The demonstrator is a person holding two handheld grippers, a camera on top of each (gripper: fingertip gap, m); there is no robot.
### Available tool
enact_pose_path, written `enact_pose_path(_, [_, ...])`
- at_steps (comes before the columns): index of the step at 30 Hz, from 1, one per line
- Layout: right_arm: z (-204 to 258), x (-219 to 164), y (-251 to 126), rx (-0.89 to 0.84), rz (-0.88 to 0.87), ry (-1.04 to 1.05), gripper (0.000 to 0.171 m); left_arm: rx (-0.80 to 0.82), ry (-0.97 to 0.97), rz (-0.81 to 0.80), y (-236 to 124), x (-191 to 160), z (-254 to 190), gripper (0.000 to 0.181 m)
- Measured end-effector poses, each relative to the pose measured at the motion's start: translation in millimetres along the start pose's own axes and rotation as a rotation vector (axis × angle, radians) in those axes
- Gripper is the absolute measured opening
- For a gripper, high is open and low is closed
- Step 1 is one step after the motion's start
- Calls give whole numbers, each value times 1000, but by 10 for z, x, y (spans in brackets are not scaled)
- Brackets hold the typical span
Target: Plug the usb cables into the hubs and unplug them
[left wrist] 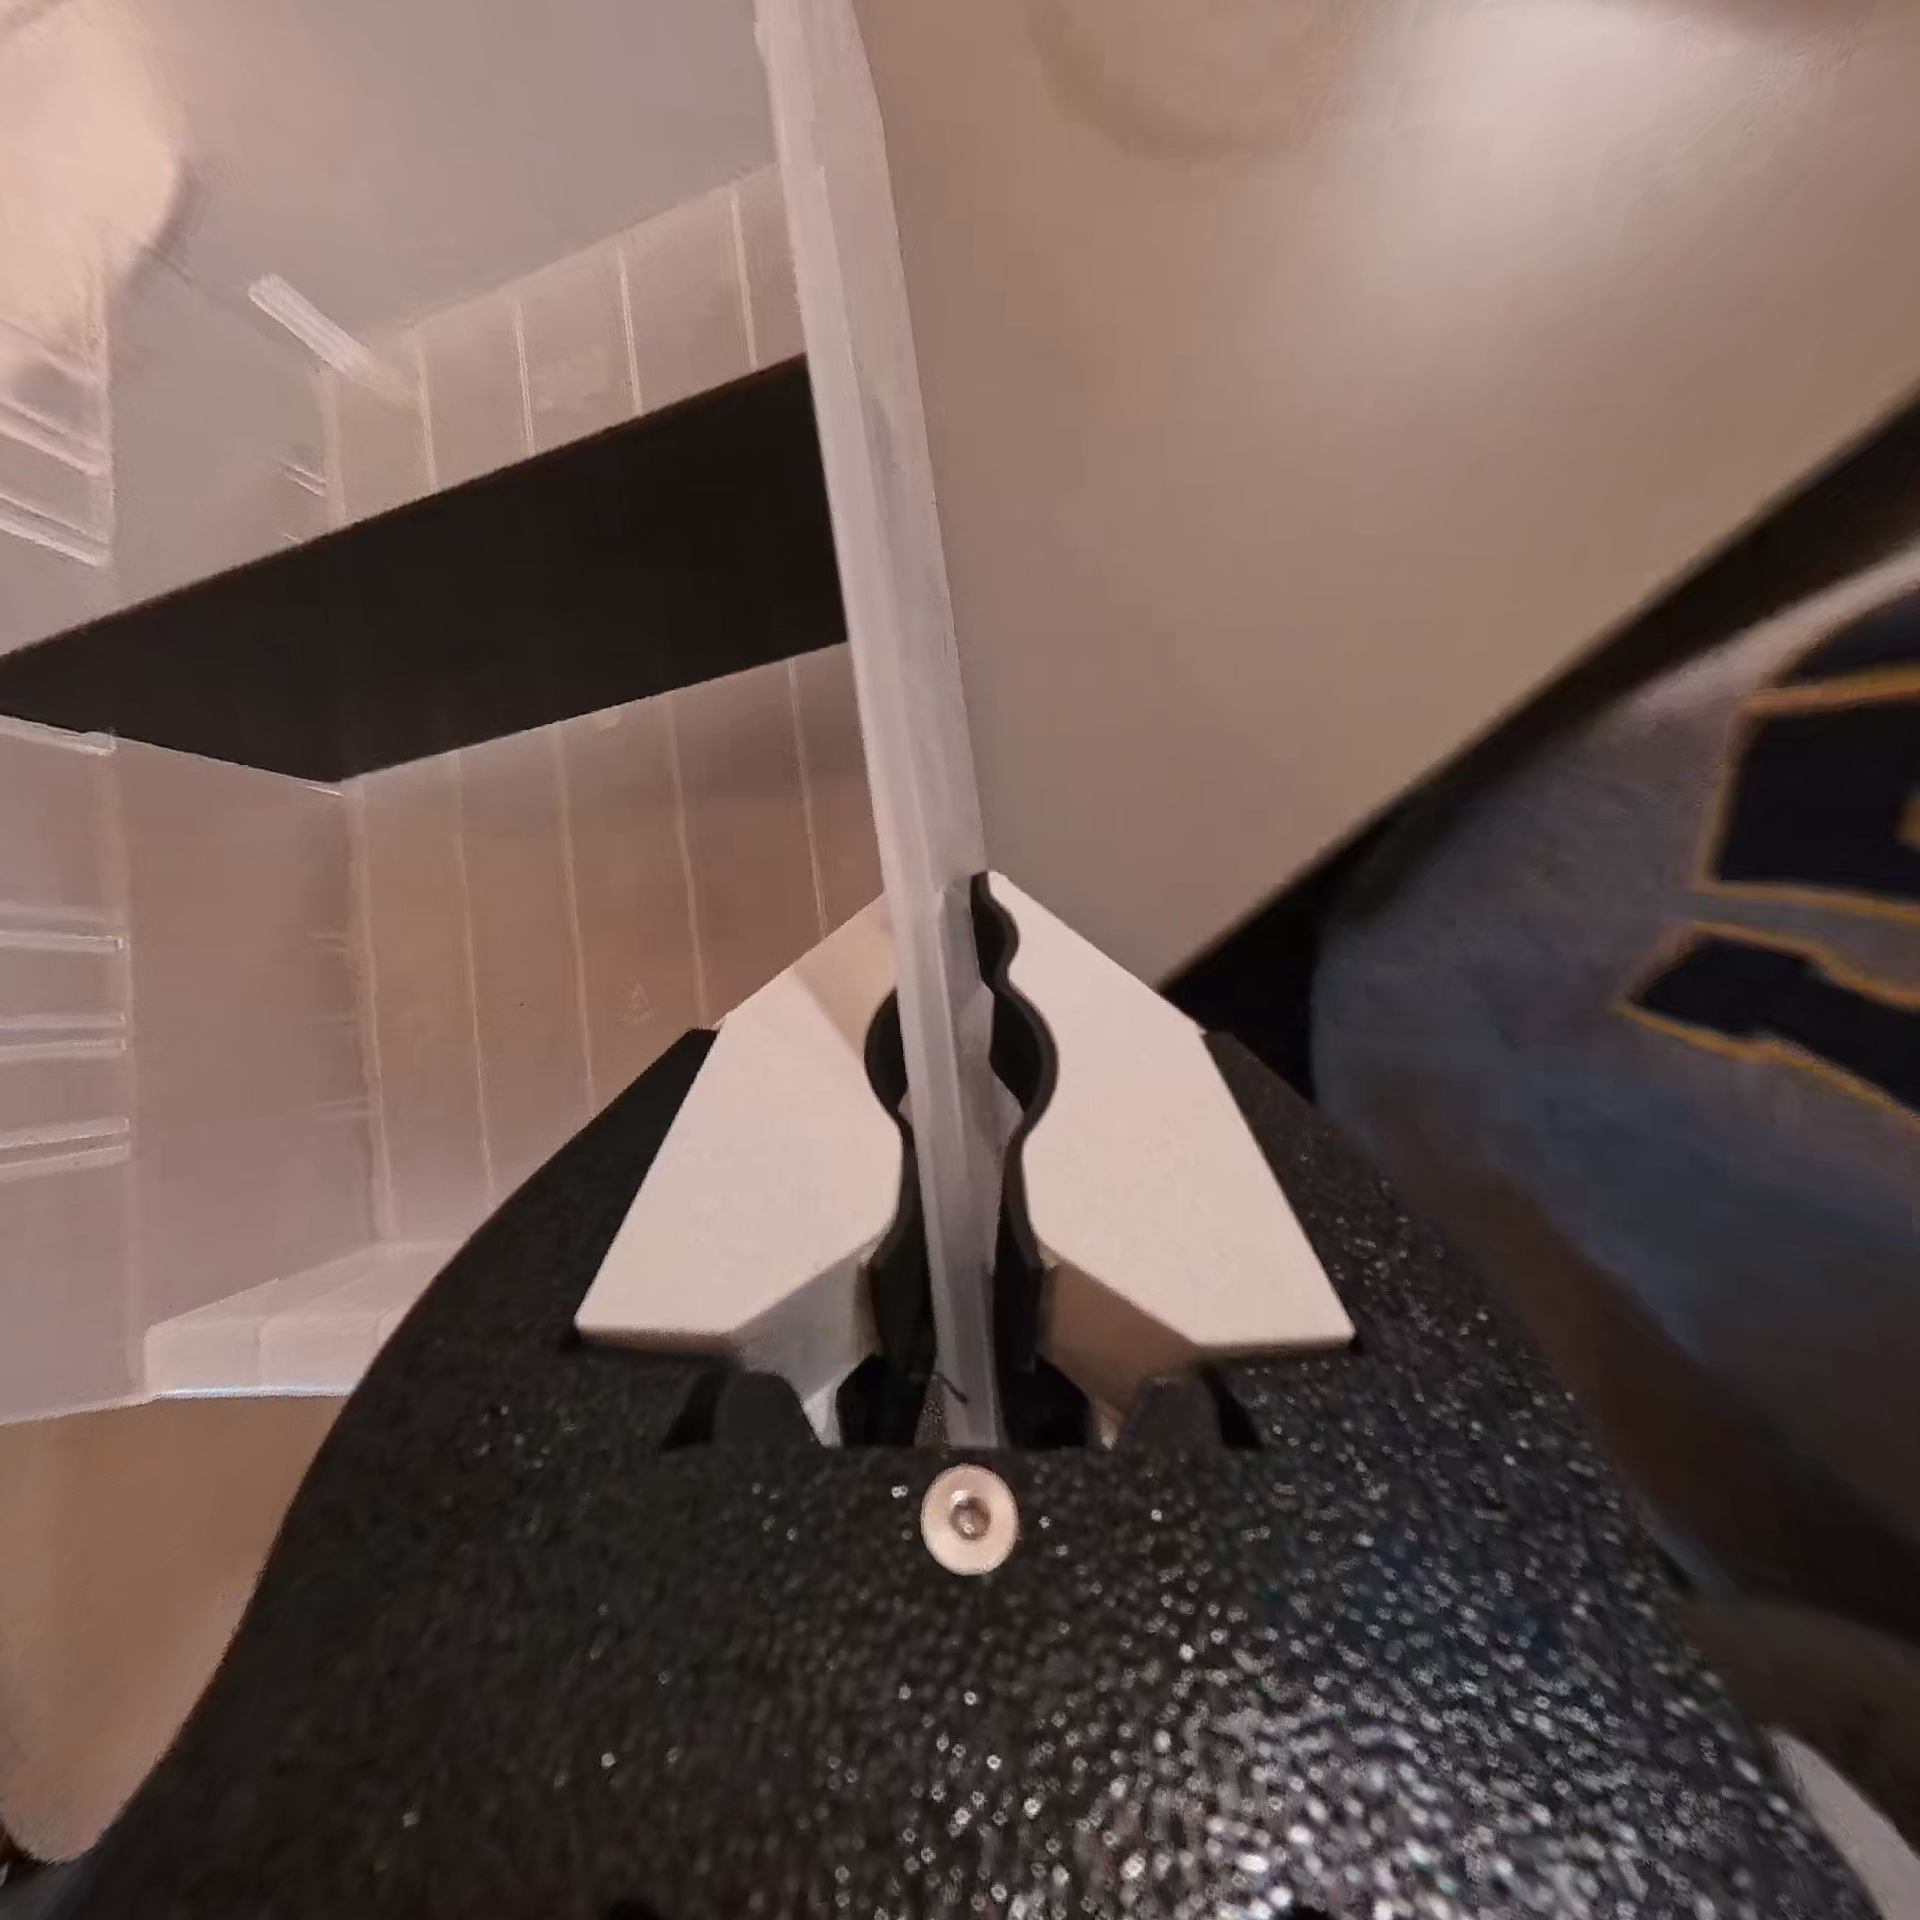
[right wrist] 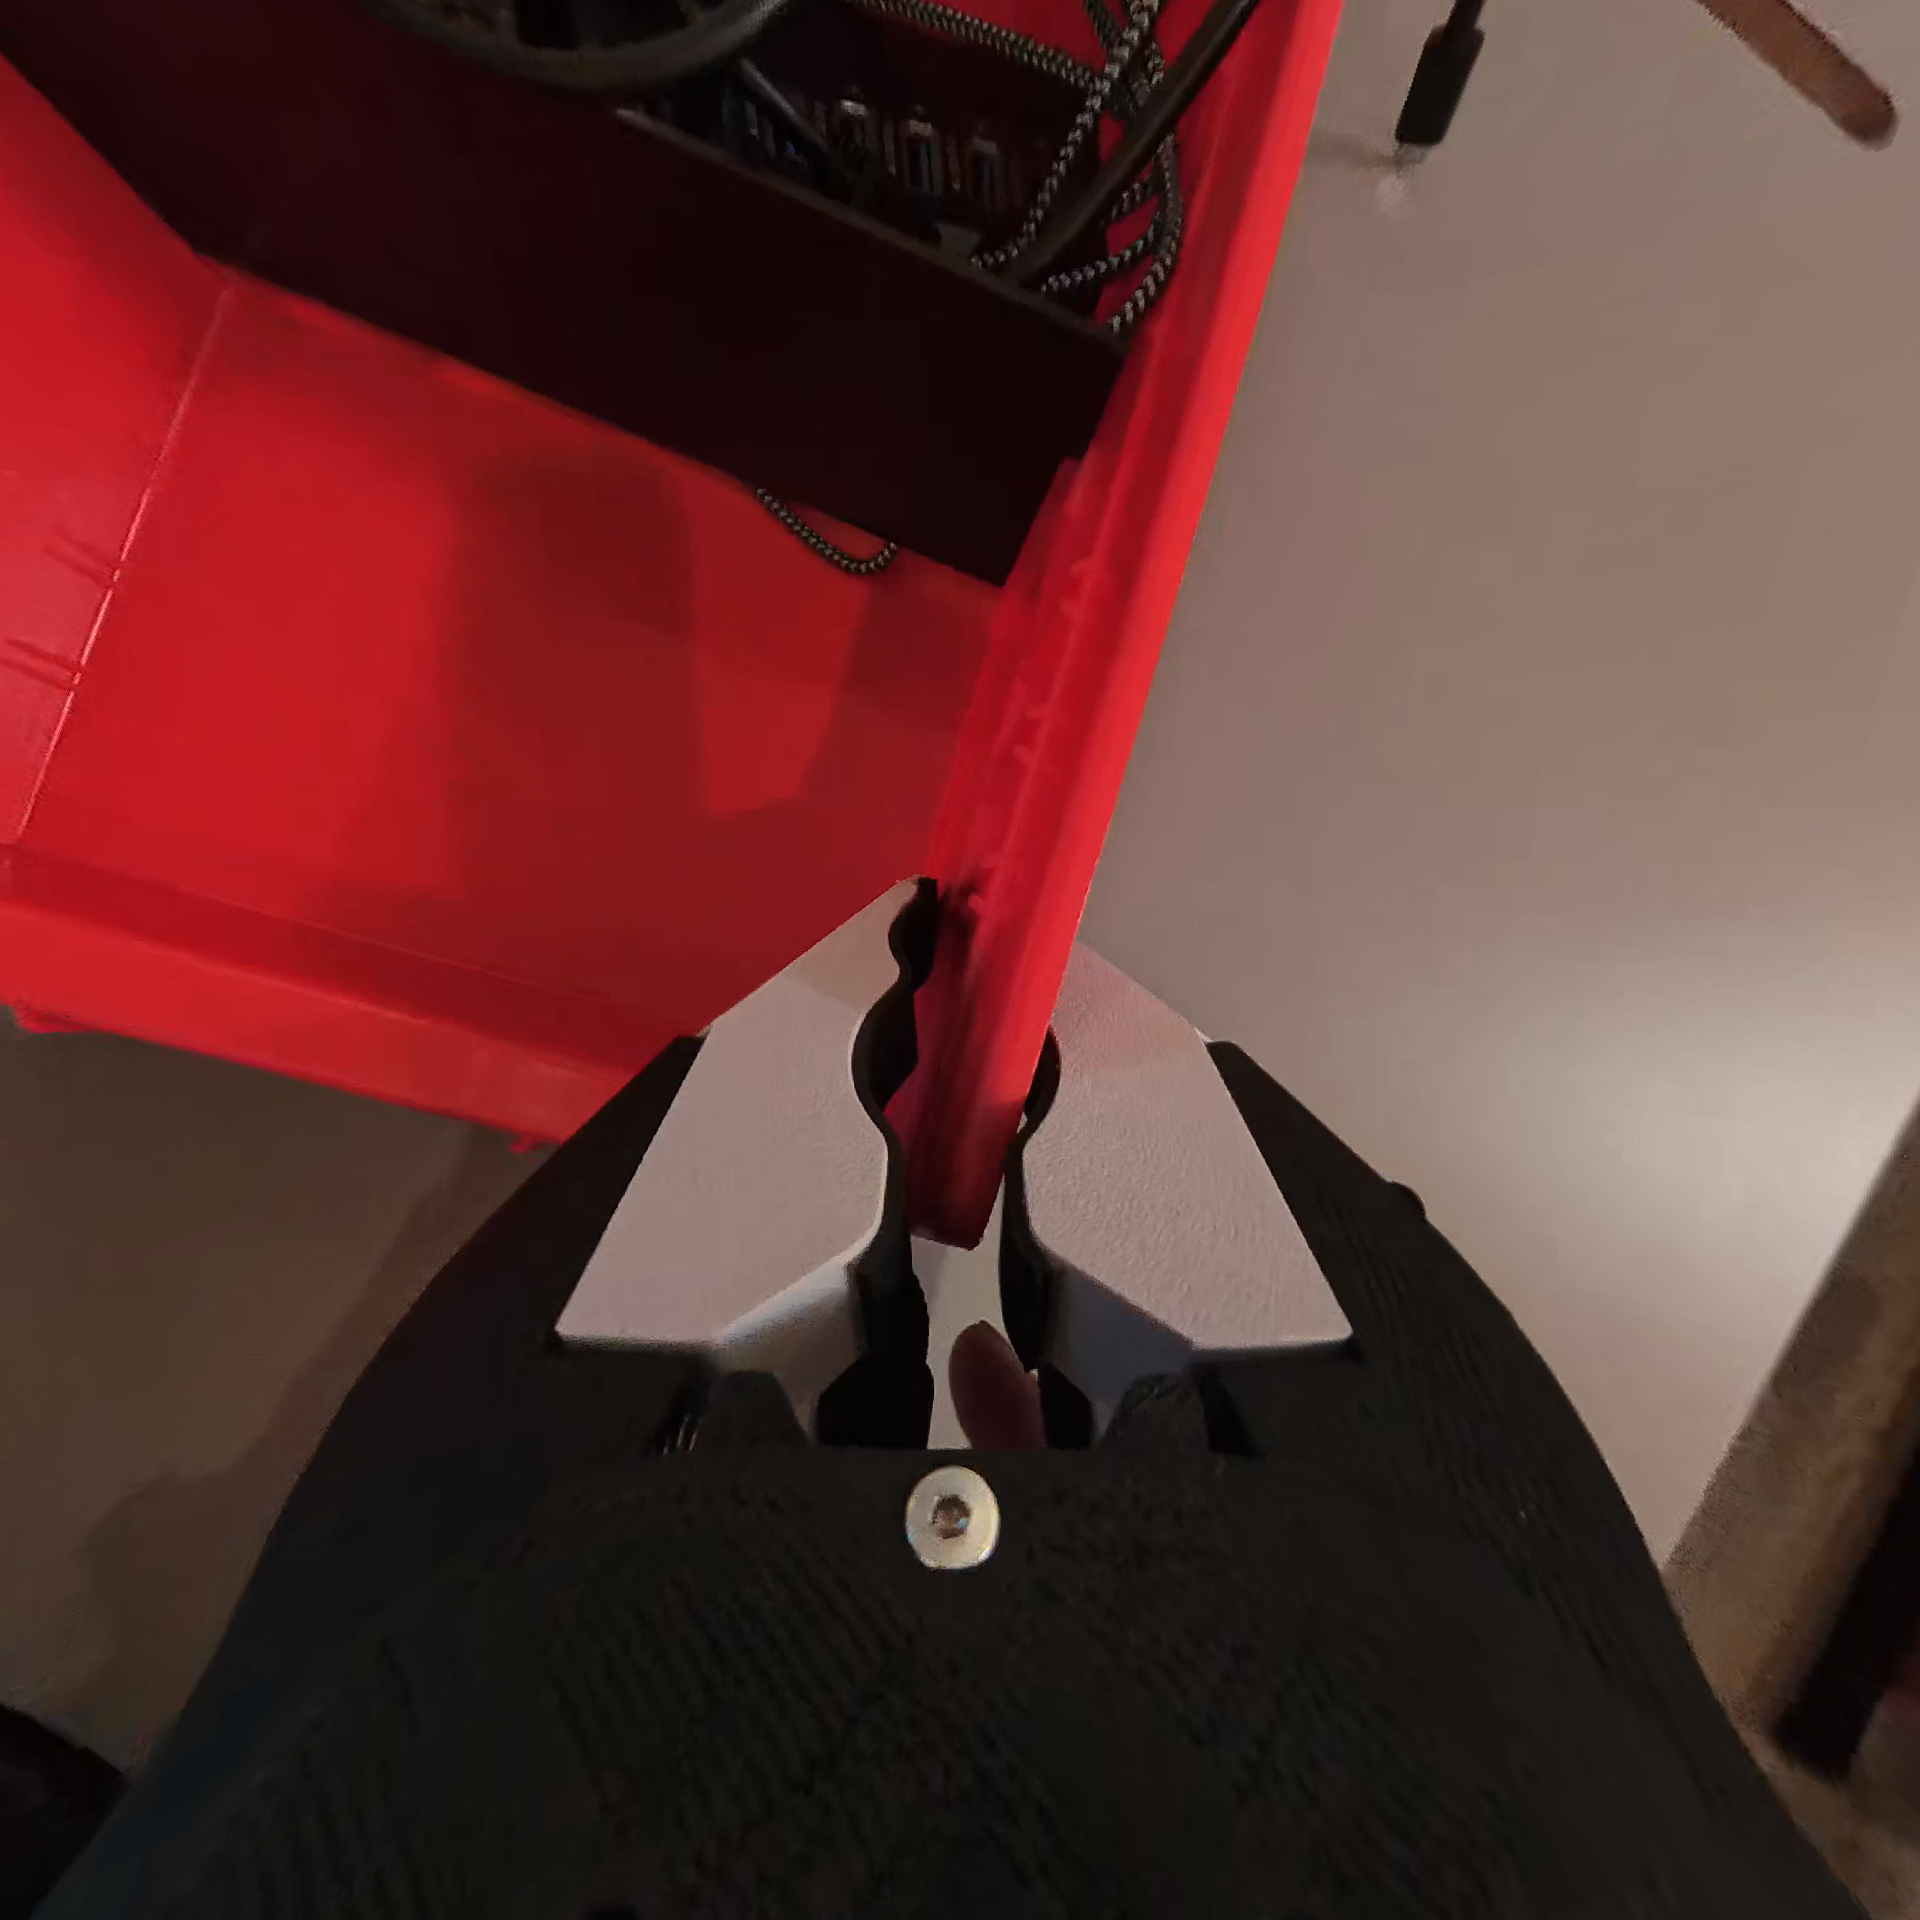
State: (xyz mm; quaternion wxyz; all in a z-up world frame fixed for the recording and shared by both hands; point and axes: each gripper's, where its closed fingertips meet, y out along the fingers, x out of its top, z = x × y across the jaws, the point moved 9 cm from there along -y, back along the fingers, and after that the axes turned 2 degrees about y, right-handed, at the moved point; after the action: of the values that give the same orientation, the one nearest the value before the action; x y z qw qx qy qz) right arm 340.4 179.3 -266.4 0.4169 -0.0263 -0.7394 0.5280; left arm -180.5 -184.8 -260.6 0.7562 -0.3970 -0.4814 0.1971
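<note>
Your left tool [left wrist: 940, 1049] and right tool [right wrist: 951, 1049] each pair a grainy black body with white wedge fingers [left wrist: 748, 1153], wavy black pads and one silver screw [left wrist: 968, 1519] behind them.

Both views are lit softly and warmly, and no hard shadows are cast. Heavy motion blur is seen across the far parts and edges of the left view, where straight lines are bent by the wide lens. Specular sparkle is caught on the near black tool [left wrist: 951, 1049] body. The red bin [right wrist: 436, 665] is rendered saturated, its far interior left dark.
</note>
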Motion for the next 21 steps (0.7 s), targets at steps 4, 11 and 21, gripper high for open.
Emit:
enact_pose_path(4, [92,334,218,68,9,-109,6,-105,58,-77,-320,-217,-211,2])
enact_pose_path(11, [316,1012,690,249,-6,-275,6,-236,191,-169,-757,-431,-449,3])
enact_pose_path(21, [991,2094,1381,476,12,-571,5,-488,278,-174,-982,-447,-531,3])
